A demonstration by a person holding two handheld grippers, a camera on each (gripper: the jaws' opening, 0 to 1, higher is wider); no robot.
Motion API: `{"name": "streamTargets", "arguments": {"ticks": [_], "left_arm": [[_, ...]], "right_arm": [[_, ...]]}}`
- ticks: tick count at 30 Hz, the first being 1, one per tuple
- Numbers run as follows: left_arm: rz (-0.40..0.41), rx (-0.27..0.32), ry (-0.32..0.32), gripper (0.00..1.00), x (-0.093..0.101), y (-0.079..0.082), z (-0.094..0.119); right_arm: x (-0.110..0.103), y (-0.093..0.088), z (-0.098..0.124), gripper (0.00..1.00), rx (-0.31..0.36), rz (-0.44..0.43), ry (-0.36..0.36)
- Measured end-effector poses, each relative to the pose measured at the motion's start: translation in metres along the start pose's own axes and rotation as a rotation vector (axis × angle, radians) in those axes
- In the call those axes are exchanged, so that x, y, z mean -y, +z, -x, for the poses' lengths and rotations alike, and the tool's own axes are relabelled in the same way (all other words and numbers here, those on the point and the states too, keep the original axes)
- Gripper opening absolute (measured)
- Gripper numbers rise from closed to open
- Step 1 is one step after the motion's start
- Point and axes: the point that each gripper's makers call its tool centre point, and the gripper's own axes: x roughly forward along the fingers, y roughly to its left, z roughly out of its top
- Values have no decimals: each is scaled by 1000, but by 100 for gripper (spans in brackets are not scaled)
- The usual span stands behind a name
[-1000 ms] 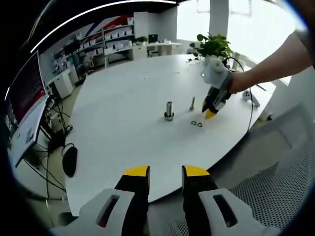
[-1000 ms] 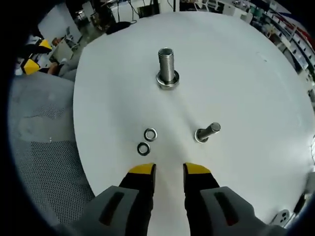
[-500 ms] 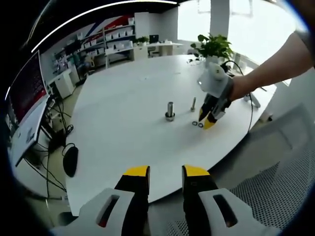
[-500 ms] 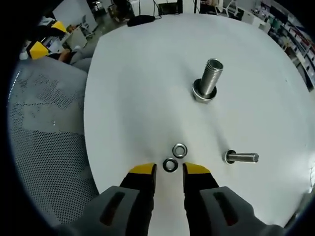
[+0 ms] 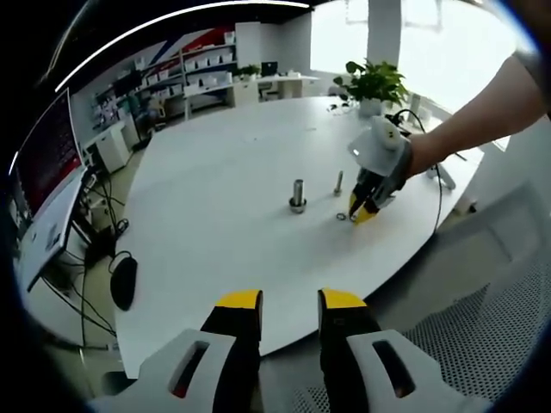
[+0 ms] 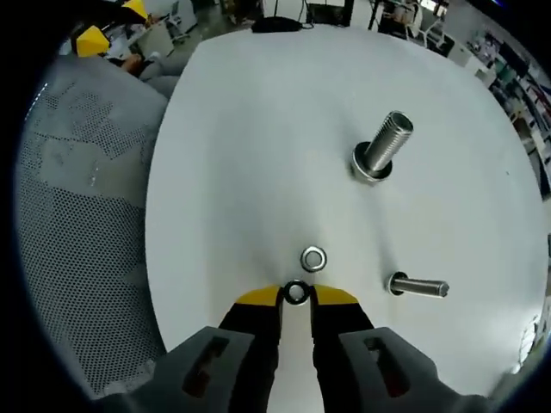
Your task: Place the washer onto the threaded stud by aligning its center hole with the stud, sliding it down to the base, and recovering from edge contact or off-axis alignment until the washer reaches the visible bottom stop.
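Left gripper (image 5: 289,303): yellow-tipped jaws stand a narrow gap apart with nothing between them; held off the near edge of the table.
Table (image 5: 215,181): large white rounded top; bare surface also seen in the right gripper view (image 6: 250,138).
Threaded stud (image 6: 380,153): large grey metal stud standing upright on its wide base, far right of the right gripper's tips; in the left gripper view it stands near the table's middle (image 5: 297,194).
Smaller bolt (image 6: 417,286): slim grey metal bolt standing on its head, to the right of the jaw tips and well apart from the large stud; in the left gripper view (image 5: 338,181) it stands just right of the stud.
Washer at the jaws (image 6: 296,292): small dark metal ring lying flat on the table, sitting between the yellow jaw tips.
Second washer (image 6: 313,258): small bright metal ring, flat on the table, just beyond the first, apart from it.
Right gripper (image 6: 296,295): jaws slightly apart, tips closing in on either side of the washer; firm grip cannot be told. In the left gripper view (image 5: 359,211) its tips are down at the table surface, right of the stud.
Hand (image 5: 419,153): holds the right gripper from the right.
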Motion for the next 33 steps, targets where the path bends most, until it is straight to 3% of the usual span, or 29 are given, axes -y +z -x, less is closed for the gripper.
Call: {"name": "streamTargets", "arguments": {"ticks": [5,11,17,23,26,30,32,33], "left_arm": [[-14,-22,-6,24,2,-3,-2],[-9,-13,-3,24,1,-2,-1],[-8,-7,-3,24,1,-1,-1],[-6,-6,-1,24,0,-1,0],[-11,-11,-6,24,1,-1,-1],[-8,-5,-2,24,1,-1,0],[-9,-8,-3,24,1,-1,-1],[-10,-10,-4,24,1,-1,-1]], "right_arm": [[-1,-2,1,17,-36,-1,33],[-2,-3,1,17,-65,123,21],[-2,-4,1,15,-68,167,35],[-3,-2,1,14,-103,120,23],[-2,-3,1,14,-123,65,-12],[-3,-2,0,14,-124,57,-45],[-3,-2,0,14,-89,-6,-35],[-1,-1,1,14,-56,-89,-21]]}}
